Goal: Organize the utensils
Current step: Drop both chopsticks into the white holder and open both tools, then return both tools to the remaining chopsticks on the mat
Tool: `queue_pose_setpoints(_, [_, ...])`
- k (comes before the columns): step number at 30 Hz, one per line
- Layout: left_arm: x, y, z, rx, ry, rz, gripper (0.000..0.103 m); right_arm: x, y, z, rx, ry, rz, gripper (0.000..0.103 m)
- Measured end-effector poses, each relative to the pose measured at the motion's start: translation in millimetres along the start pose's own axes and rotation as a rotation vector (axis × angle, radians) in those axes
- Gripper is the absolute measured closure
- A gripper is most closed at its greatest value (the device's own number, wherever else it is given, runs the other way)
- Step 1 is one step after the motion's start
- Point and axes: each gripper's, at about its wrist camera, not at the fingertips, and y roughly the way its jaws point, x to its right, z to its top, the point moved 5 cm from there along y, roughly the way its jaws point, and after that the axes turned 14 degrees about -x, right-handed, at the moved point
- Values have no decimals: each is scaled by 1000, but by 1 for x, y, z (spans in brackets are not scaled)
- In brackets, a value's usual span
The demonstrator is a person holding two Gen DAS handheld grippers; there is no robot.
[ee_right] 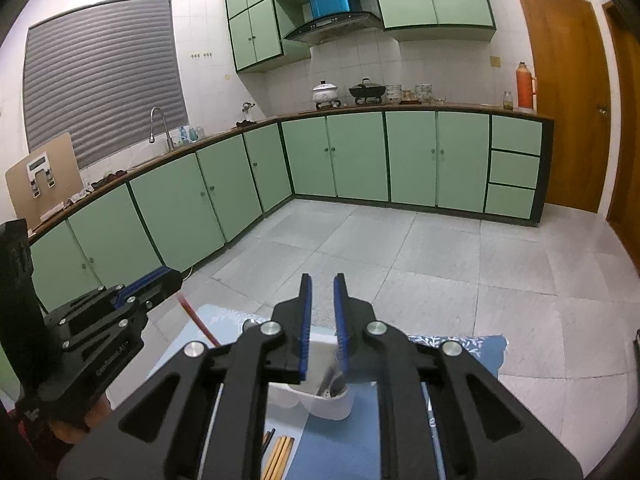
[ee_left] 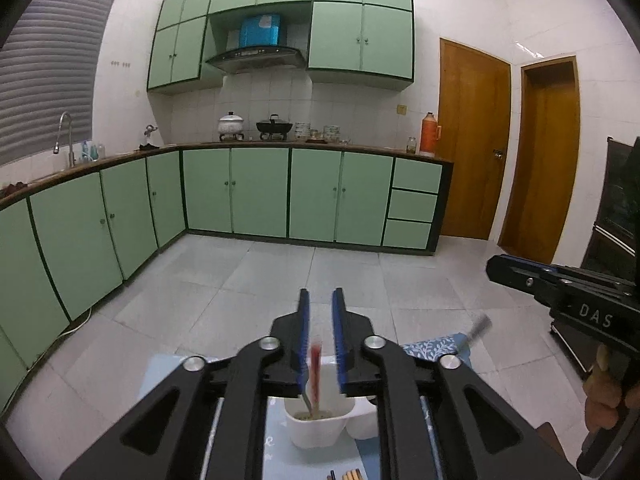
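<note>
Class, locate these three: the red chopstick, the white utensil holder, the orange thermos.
red chopstick (ee_left: 316, 372), left wrist view, mid shaft.
white utensil holder (ee_left: 316, 430), left wrist view, front wall.
orange thermos (ee_right: 525, 88), right wrist view, body.

Utensils (ee_right: 332, 384) fill white holder (ee_left: 316, 428); open floor (ee_right: 400, 264) beyond table.

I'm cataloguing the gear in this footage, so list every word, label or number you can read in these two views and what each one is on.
"DAS": white letters on the black body of the right gripper, seen from the left wrist view.
White lettering on the body of the left gripper, in the right wrist view: too blurred to read.
Label on the blue box above the range hood: too small to read.
Nothing else legible.
</note>
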Motion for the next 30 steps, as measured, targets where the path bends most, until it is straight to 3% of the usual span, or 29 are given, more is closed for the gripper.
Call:
queue_pose_setpoints(4, [-4, -18, -6, 25, -13, 2, 62, 1, -19, -9, 44, 10, -7, 69])
queue_pose_setpoints(8, [-9, -36, -19, 35, -12, 25, 54, 0, -39, -35, 72, 25, -11, 57])
queue_pose_setpoints(13, [-17, -58, -60, 25, -37, 33, 47, -2, -55, -89, 88, 35, -47, 43])
queue_pose_setpoints(18, [-21, -63, -122, -53, -32, 53, 46, -12, -51, -158, 26, 38, -87, 42])
queue_pose_setpoints(23, [-25, -53, -185, -185, -43, 53, 46, -22, -39, -214, -67, 97, -52, 42])
queue_pose_setpoints(30, [-22, -50, -241, -275, -21, 68, 46, -50, -21, -281, -193, 55, -55, 42])
